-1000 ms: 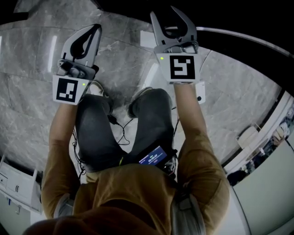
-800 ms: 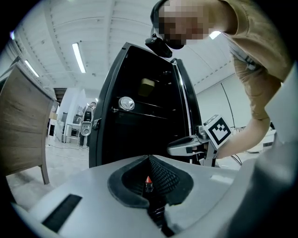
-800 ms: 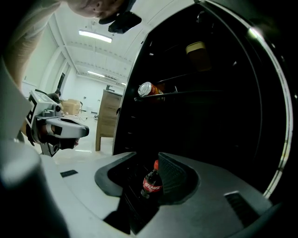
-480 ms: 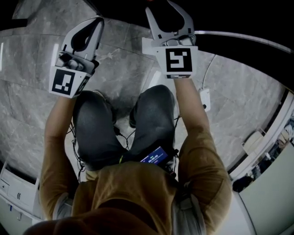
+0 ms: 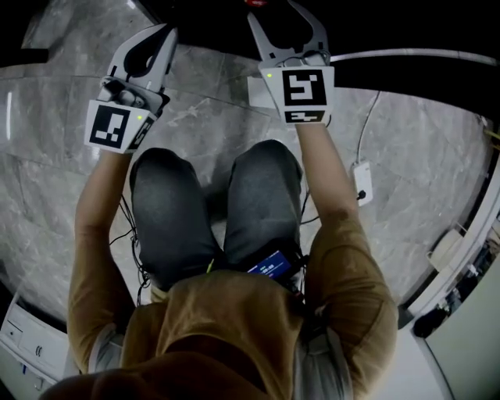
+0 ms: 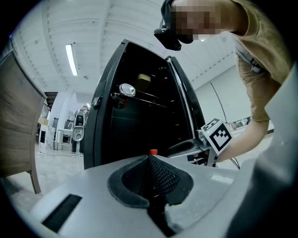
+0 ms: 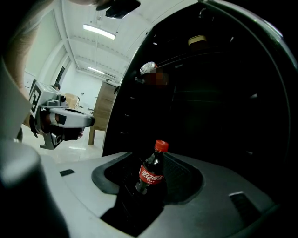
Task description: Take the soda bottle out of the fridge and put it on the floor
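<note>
Posture has dropped: the person's knees, in grey cloth, are folded deeper than a second ago, and both grippers have come lower toward the fridge opening. Left gripper is closed on nothing, held off to the side of the work. Its meshed black pads meet tip to tip in its own view. Right gripper has just been opening its jaws, which now stand well apart. The soda bottle shows in the gap between them, untouched by either pad. Judgement: this is the reach before the grasp. Nothing has been lifted, and the whole carry to the floor remains.

Materials. Gripper bodies are smooth pale grey plastic with curved, horn-shaped jaws. The pads are dark, finely ribbed rubber, likely to bite well on a slick surface. Bottle is glossy plastic holding dark liquid, with a narrow neck, red cap and red label band. It stands low inside the fridge, its base lost in shadow. Fridge shell is black with gloss edges, the interior unlit, with thin wire shelves higher up. Floor is polished grey stone with pale veining, hard and level. It should make a sound landing place, though a round bottle set down carelessly could tip.
</note>
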`<state>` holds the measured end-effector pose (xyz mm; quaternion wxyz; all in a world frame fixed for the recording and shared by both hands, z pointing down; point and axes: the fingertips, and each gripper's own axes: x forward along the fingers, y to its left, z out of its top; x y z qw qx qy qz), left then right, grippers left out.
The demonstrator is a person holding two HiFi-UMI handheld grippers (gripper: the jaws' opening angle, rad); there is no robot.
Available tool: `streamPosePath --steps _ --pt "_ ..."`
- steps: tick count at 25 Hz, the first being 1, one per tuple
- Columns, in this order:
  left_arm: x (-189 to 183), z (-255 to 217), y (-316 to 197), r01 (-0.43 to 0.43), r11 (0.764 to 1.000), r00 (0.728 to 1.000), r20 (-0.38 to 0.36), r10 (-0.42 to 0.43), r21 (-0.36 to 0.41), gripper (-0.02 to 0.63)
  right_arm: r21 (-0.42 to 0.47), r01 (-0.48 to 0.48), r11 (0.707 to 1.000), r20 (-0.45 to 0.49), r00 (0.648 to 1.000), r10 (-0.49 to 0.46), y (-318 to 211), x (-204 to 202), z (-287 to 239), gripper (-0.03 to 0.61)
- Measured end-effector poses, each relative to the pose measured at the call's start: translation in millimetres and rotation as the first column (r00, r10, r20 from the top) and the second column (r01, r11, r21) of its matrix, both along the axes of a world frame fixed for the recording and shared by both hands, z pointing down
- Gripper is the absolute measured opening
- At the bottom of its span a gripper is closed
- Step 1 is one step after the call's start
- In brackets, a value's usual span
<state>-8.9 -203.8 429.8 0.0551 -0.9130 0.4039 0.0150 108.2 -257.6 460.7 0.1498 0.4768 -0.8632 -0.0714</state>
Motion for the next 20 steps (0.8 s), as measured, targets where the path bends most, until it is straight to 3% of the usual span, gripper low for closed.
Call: streamPosePath --steps 14,20 --pt "5.1 27.8 9.8 -0.045 0.998 0.998 0.042 0.043 0.048 0.002 -0.039 -0.065 0.997 0.056 0.996 0.067 -26.9 6.0 22.5 0.246" --pt "-12.5 28.9 10.4 -0.003 0.998 0.998 0.059 -0.001 0.07 0.002 -0.094 -0.077 0.993 0.105 0.991 0.087 -40.1 7.3 34.4 0.277"
